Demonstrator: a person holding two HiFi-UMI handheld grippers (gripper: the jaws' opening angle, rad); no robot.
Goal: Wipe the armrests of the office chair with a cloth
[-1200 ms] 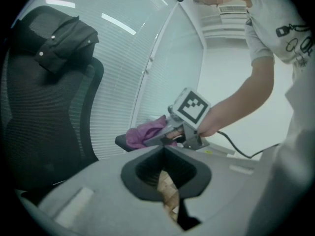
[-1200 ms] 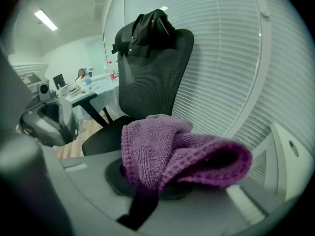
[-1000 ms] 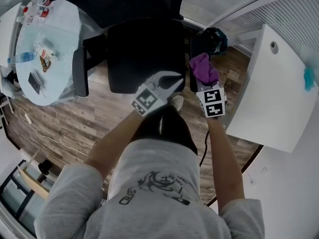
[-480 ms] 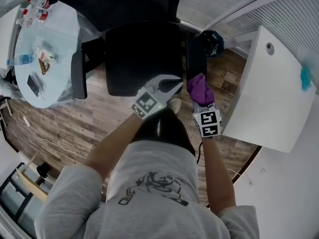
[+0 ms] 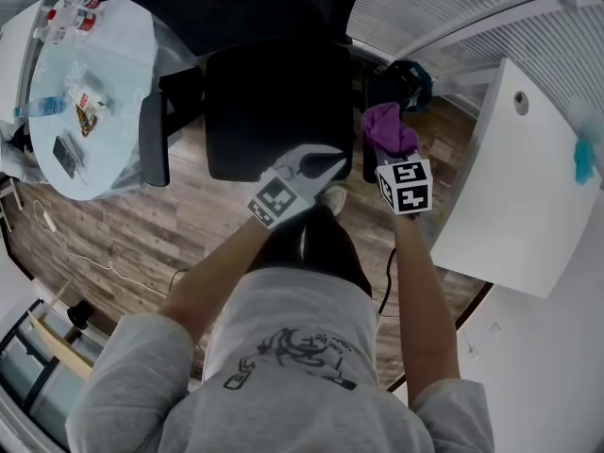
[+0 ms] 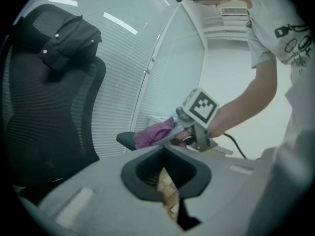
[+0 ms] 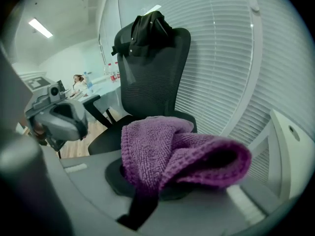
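Observation:
The black office chair (image 5: 274,102) stands in front of me, its left armrest (image 5: 151,140) bare. A purple cloth (image 5: 387,128) lies bunched on the right armrest (image 5: 370,88), and my right gripper (image 5: 389,149) is shut on it. In the right gripper view the cloth (image 7: 172,156) fills the jaws of the right gripper (image 7: 162,181), with the chair's back (image 7: 152,68) behind. My left gripper (image 5: 335,159) hovers shut and holding nothing over the seat's front edge. The left gripper (image 6: 165,154) looks sideways at the cloth (image 6: 155,134) on the armrest (image 6: 127,139).
A round glass table (image 5: 123,36) with bottles and small items stands at the left. A white desk (image 5: 510,177) is close on the right, and a dark object (image 5: 412,78) sits beyond the right armrest. A dark garment (image 7: 145,28) hangs over the chair's headrest. Window blinds lie behind.
My right gripper pulled the cloth back along the right armrest toward me, then pushed it forward again to about where it began. The left gripper barely moved.

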